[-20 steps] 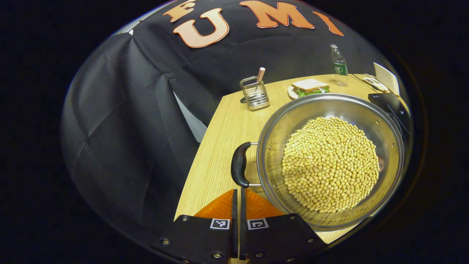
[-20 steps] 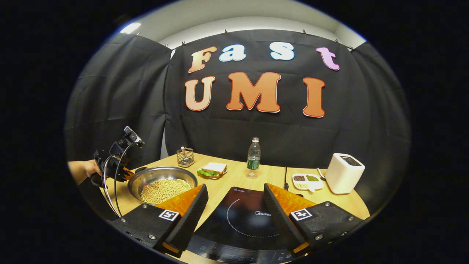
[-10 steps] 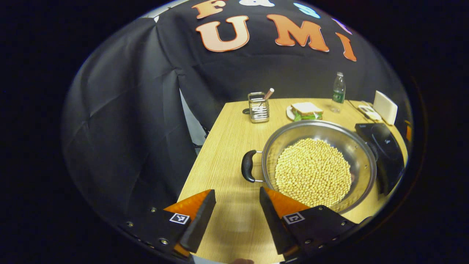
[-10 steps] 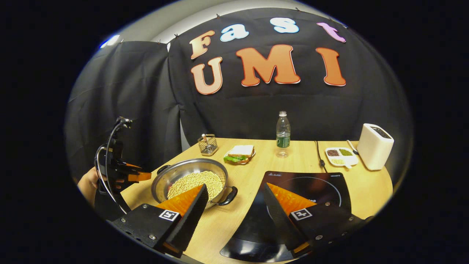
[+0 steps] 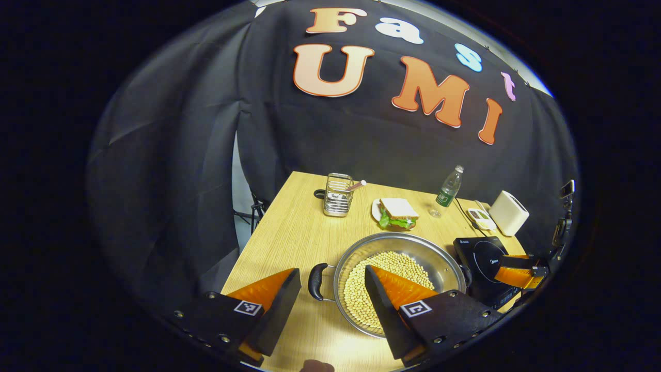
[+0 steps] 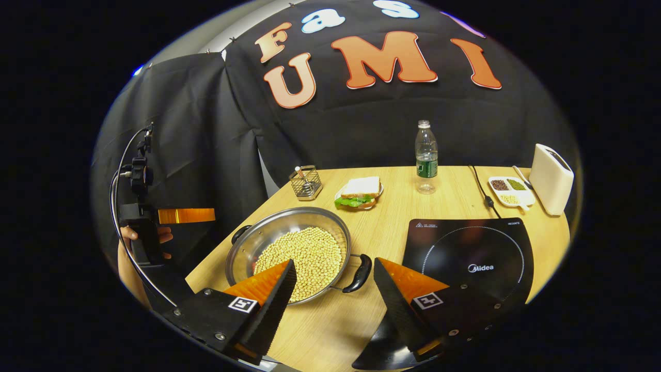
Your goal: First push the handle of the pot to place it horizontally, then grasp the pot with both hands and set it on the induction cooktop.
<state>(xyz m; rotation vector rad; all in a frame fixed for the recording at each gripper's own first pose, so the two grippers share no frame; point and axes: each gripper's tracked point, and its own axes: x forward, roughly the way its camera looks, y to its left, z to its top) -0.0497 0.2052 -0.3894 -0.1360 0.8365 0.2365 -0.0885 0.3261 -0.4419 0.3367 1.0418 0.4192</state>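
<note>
Both tools gape empty: left tool [image 5: 330, 305], right tool [image 6: 335, 302]. Pot [image 6: 289, 248] full of beans, likely heavy, slick steel; grab side handles [image 6: 359, 273].

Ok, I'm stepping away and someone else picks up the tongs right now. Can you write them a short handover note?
Left tongs: open, empty, held above the table near the pot's left handle.
Right tongs: open, empty, near the pot's right handle.
Pot, full of beans, sits on the table left of the induction cooktop; its handles point out to either side.
Done: handles look lined up.
Left: grip each handle, lift the pot level and set it on the cooktop.
</note>
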